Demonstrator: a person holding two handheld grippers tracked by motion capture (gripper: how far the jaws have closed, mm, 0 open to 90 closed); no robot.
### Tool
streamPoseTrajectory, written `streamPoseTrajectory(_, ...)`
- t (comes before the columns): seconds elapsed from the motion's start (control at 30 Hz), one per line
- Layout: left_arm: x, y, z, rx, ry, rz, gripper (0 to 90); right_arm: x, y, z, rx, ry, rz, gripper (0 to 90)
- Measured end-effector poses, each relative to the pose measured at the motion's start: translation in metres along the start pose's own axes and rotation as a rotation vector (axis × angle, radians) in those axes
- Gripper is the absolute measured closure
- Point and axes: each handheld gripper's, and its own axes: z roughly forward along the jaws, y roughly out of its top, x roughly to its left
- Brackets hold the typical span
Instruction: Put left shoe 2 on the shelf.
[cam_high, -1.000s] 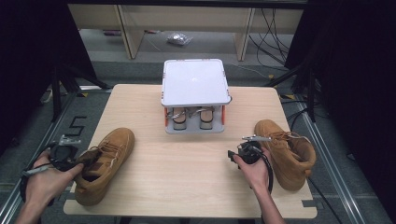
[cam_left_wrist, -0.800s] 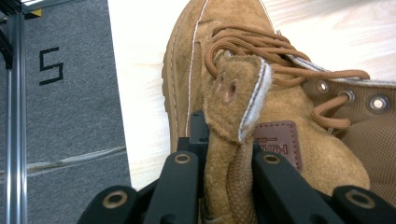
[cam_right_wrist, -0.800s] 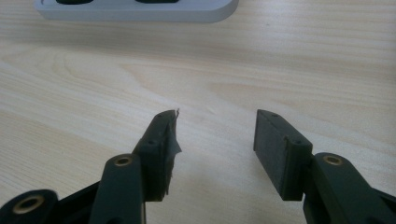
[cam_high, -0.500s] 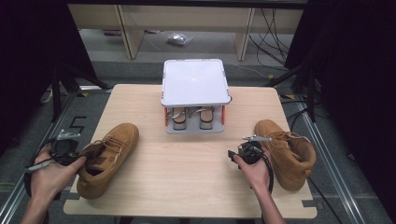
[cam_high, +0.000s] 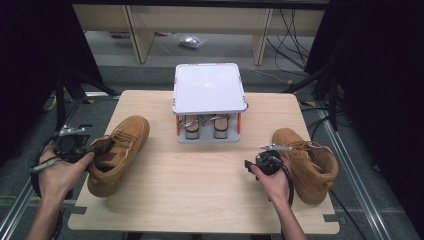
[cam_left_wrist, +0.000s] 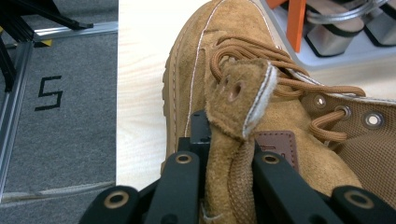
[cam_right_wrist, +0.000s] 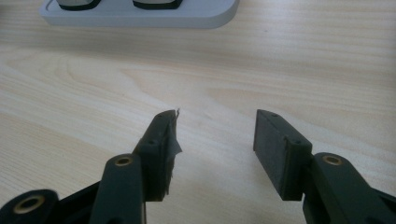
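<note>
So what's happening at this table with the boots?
A person holds a hand-held gripper in each hand. The left hand-held gripper is clamped on the tongue of the left tan boot. The right hand-held gripper hovers open over the bare table, beside the right tan boot. A small rack holding sandals stands behind.

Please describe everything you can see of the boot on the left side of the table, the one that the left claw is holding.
The left boot is tan, suede-like, with matching round laces, metal eyelets, pale stitching, a thick same-coloured sole and a small brown leather label near the collar. It lies on the wooden table near its left edge, sole down, toe pointing away from the person and slightly right. The left claw is shut on its tongue, pulling that flap up and back. A hand holding the claw is beside its heel. Nothing else touches it.
</note>
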Motion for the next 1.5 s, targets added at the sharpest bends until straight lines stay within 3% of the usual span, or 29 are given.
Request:
streamPoseTrajectory(0.2, -0.002, 0.01, 0.006, -0.037, 0.015, -0.033, 83.8, 0.001, 0.004, 0.0, -0.007, 0.005, -0.004, 50.0)
streamPoseTrajectory(0.3, -0.003, 0.015, 0.01, -0.053, 0.015, -0.046, 83.8, 0.0, 0.003, 0.002, -0.029, 0.006, -0.034, 50.1)
streamPoseTrajectory(0.37, -0.003, 0.02, 0.012, -0.062, 0.011, -0.052, 83.8, 0.006, 0.002, 0.001, -0.006, 0.007, 0.034, 50.1)
streamPoseTrajectory(0.43, -0.004, 0.024, 0.014, -0.086, 0.009, -0.061, 83.8, 0.006, 0.003, 0.001, -0.009, 0.005, 0.011, 50.1)
streamPoseTrajectory(0.47, -0.005, 0.025, 0.014, -0.092, 0.007, -0.064, 83.8, 0.002, 0.004, 0.001, -0.032, 0.001, -0.035, 50.1)
streamPoseTrajectory(0.5, -0.006, 0.028, 0.015, -0.106, 0.006, -0.074, 83.8, 0.003, 0.004, 0.0, -0.035, -0.003, -0.039, 50.1)
streamPoseTrajectory(0.53, -0.006, 0.029, 0.015, -0.103, 0.008, -0.067, 83.9, 0.006, 0.004, -0.001, -0.034, 0.004, -0.005, 50.2)
streamPoseTrajectory(0.57, -0.007, 0.031, 0.016, -0.116, 0.004, -0.076, 83.9, 0.003, 0.004, -0.001, -0.042, 0.007, -0.045, 50.2)
streamPoseTrajectory(0.8, -0.011, 0.049, 0.016, -0.155, -0.008, -0.083, 83.8, 0.002, 0.004, -0.003, -0.044, -0.01, -0.045, 50.2)
streamPoseTrajectory(1.03, -0.017, 0.063, 0.017, -0.184, -0.01, -0.084, 83.9, 0.003, 0.003, -0.004, -0.045, 0.012, -0.026, 50.2)
streamPoseTrajectory(1.13, -0.02, 0.068, 0.019, -0.196, -0.01, -0.086, 83.9, 0.002, 0.003, -0.003, -0.042, -0.007, -0.043, 50.2)
streamPoseTrajectory(1.17, -0.02, 0.069, 0.019, -0.198, -0.009, -0.086, 83.9, 0.003, 0.003, -0.003, -0.046, 0.013, -0.029, 50.2)
streamPoseTrajectory(1.4, -0.023, 0.076, 0.026, -0.204, -0.004, -0.083, 83.9, 0.004, 0.003, -0.003, -0.051, 0.001, -0.043, 50.2)
streamPoseTrajectory(1.5, -0.023, 0.079, 0.028, -0.208, -0.007, -0.092, 83.9, 0.005, 0.003, -0.004, -0.045, 0.001, -0.028, 50.2)
